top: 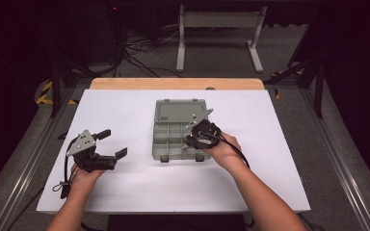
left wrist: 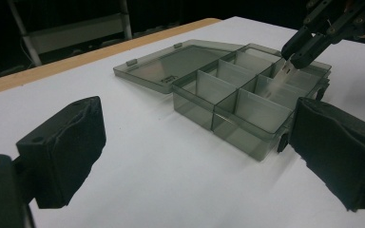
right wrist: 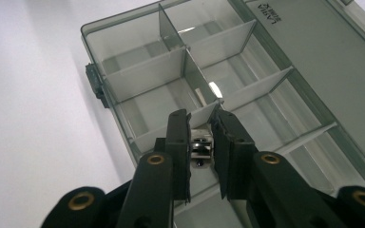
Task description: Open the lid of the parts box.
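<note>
A: We start at the right gripper [right wrist: 203, 124]. In its own view we see its jaws drawn close on a clear divider [right wrist: 204, 114] of the organiser box [right wrist: 123, 52], pinching the strip's top edge between the pads.

B: Agreed. From the left gripper view we see that same gripper [left wrist: 298, 56] coming in at two o'clock, its tips down in a front compartment with a pale strip [left wrist: 281, 76] slanting below them.

A: And the left gripper [top: 114, 143]? We find its jaws spread wide with nothing but bare table [top: 125, 110] between them.

B: Yes, in the high view it rests at about eight o'clock on the table, well apart from the box [top: 171, 139], with the left hand [top: 84, 178] behind it.

A: We place the box near the table's centre, its lid [top: 179, 111] folded flat toward twelve o'clock and the compartments toward six.

B: The right hand [top: 224, 151] reaches in from four o'clock, and the right gripper [top: 191, 139] sits over the box's right front part, its cable [top: 236, 149] trailing back across the hand.

A: Beyond the table, at twelve o'clock, we see a wooden edge [top: 176, 83] and a pale metal frame [top: 219, 29] on the floor.
</note>
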{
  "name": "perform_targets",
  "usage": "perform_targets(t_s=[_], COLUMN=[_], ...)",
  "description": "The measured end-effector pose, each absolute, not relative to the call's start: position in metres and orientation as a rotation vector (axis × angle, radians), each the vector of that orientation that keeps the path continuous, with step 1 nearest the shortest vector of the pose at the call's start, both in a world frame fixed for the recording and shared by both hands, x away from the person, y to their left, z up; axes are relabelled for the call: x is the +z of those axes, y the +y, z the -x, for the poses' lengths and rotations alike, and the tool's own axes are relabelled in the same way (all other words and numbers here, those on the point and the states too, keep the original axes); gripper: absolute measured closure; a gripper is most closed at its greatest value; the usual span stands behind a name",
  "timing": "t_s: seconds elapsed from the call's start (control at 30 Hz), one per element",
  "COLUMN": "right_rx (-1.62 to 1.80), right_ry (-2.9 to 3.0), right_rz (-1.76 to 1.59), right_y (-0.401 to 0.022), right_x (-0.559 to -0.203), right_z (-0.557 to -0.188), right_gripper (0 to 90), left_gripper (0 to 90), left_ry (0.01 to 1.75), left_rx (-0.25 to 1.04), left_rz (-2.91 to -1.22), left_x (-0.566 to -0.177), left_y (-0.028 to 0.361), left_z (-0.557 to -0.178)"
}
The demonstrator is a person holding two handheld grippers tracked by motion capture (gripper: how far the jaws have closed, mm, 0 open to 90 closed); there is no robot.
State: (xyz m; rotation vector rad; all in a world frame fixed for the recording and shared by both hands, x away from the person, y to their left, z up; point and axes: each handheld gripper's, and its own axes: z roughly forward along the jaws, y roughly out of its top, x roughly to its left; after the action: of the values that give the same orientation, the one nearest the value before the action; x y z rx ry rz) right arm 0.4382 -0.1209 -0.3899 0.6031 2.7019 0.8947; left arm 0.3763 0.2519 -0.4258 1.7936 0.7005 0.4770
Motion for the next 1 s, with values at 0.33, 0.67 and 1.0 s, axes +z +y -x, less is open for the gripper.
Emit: perform_targets(t_s=[0.33,0.67,1.0], right_rx=[0.892,0.946,1.046], right_ry=[2.709,2.681,2.628], right_rz=[-0.608,-0.603,-0.673], right_y=[-0.123,-0.129,-0.153], right_x=[-0.389,-0.378,-0.354], right_z=[-0.432,-0.426,-0.431], right_gripper=[76.2,90.0,90.0], left_gripper=[6.0,11.3,71.6], left_ry=[0.699,0.679,0.686], left_rx=[0.483,0.459,0.46], left_rz=[-1.793,-1.798,-1.852], left_x=[-0.426,-0.424,-0.411], left_y=[0.251,0.248,0.239], left_z=[-0.377,-0.38,-0.386])
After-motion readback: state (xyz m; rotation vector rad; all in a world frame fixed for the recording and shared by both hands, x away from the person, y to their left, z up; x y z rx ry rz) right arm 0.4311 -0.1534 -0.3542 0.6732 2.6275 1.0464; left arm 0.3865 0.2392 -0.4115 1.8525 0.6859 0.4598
